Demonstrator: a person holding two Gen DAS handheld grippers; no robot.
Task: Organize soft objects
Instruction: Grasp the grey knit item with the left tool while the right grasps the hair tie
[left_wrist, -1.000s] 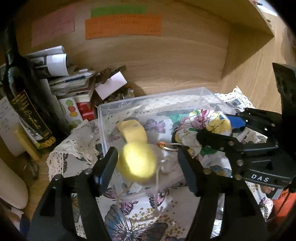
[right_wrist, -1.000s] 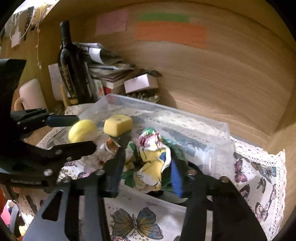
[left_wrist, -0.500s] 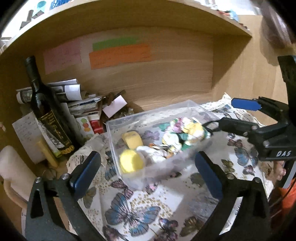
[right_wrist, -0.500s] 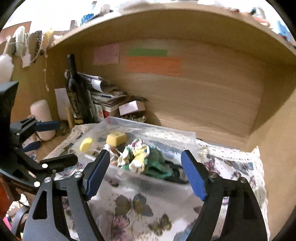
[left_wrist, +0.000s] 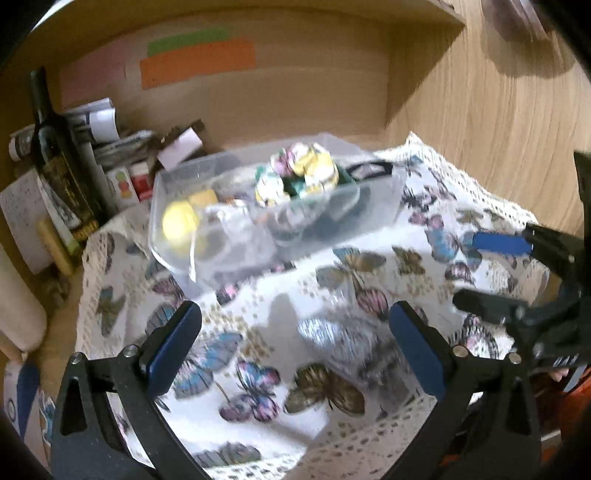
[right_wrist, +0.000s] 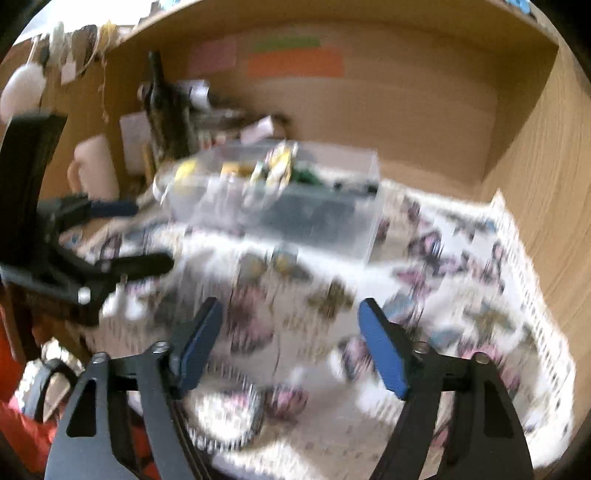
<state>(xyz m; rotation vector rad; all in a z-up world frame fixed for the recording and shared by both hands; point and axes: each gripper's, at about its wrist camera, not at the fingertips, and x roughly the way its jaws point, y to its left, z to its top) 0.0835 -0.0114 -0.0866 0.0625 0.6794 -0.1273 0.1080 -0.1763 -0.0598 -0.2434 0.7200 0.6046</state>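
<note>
Both tools have pulled back from the clear box: the left tool and right tool now hang spread and empty over the butterfly cloth in front of it. The yellow ball, yellow sponge and floral cloth lie inside the box, so the sorting looks finished.

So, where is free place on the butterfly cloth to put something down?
The butterfly cloth lies bare between the clear bin and the open left gripper, and rightward to its lace edge by the wooden side wall. It is crowded left of the bin: wine bottle, papers.
</note>
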